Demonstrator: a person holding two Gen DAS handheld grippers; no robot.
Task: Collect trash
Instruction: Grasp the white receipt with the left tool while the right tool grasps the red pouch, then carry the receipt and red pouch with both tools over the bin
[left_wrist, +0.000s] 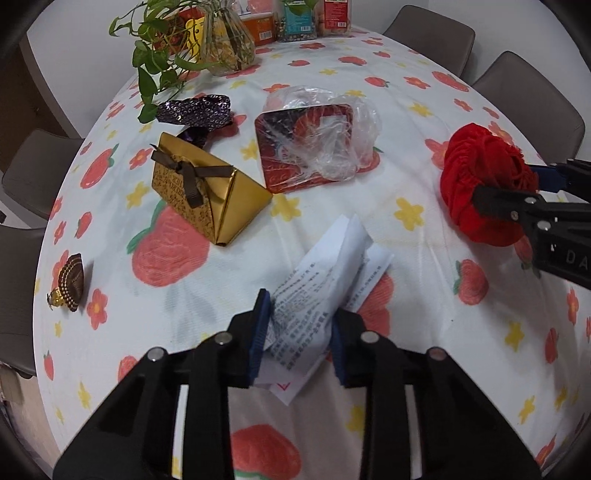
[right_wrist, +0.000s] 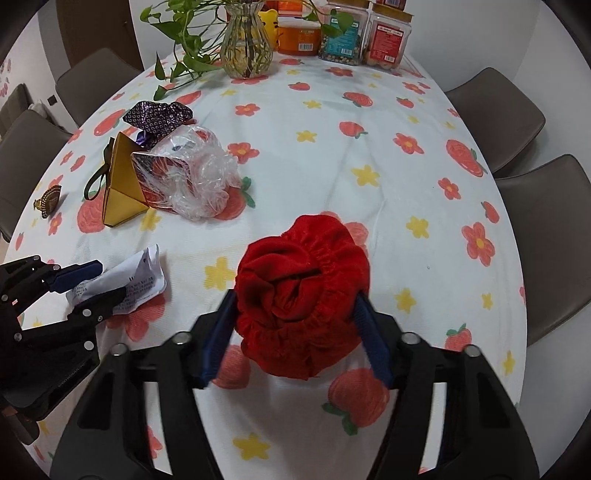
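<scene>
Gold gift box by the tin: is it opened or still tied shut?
Shut. The gold gift box keeps its brown ribbon bow tied across the top and its flaps folded together; its contents cannot be seen.

Glass vase with trailing plant, snack jars at far table end; grey chairs around.
</scene>
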